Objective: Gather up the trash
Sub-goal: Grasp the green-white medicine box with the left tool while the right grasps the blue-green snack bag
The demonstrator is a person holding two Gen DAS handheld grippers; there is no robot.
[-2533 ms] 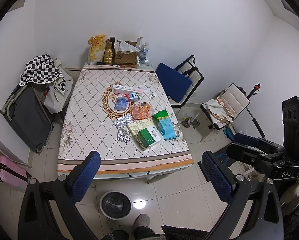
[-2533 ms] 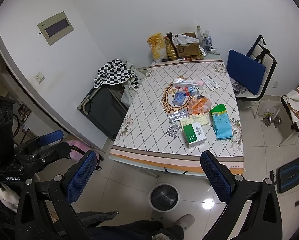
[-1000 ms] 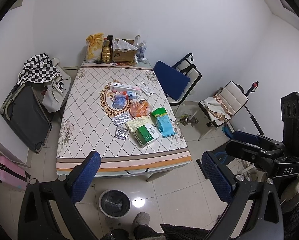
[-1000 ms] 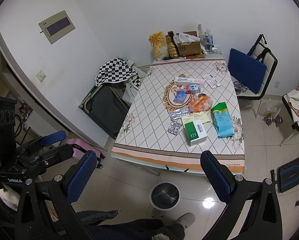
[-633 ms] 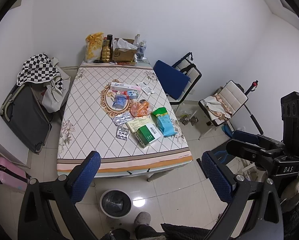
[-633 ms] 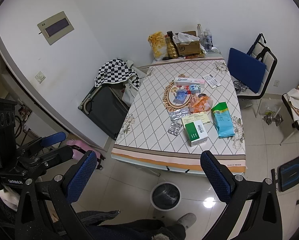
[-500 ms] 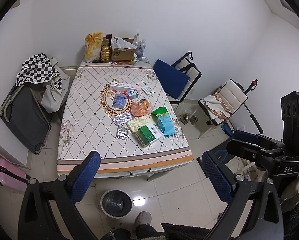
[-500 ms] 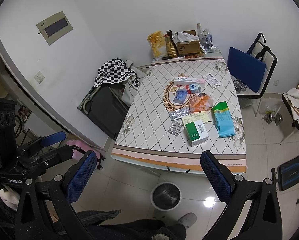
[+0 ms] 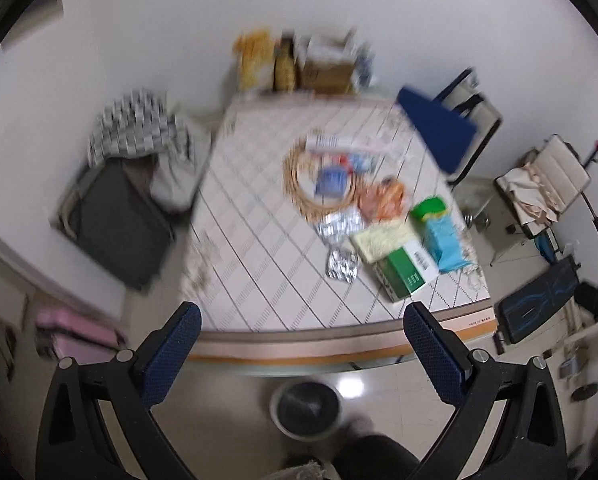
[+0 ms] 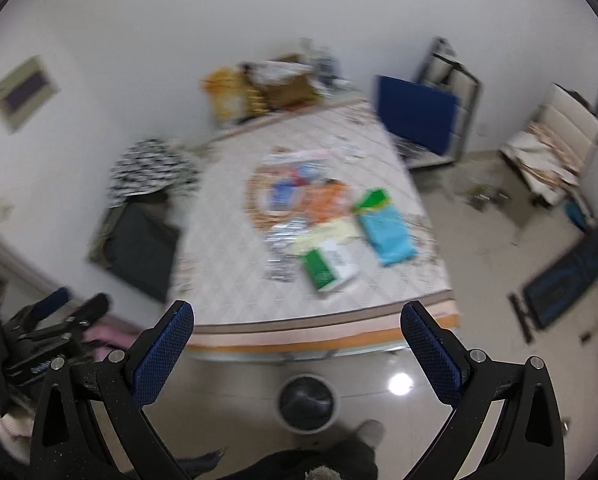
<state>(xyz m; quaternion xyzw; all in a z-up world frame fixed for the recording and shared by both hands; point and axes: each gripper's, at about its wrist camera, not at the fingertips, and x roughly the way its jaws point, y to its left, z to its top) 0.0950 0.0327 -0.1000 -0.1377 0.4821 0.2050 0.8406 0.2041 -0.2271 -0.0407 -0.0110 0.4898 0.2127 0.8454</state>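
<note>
Both claws are spread wide and hold nothing. The left claw [image 9: 302,354] and the right claw [image 10: 297,350] hang high above the floor, short of the near edge of the worktop [image 9: 259,264], with the waste bin [image 9: 306,410] on the floor almost straight below them.

The trash lies ahead of both claws and a little to their right. Nearest is the green and white box [image 9: 405,270], its long axis slanting away to the right. A silver blister pack [image 9: 342,265] sits just left of it, and a blue and green pouch [image 9: 439,232] just right.

The box seems about equally far from either claw. Both views are blurred, so finer detail is uncertain.
</note>
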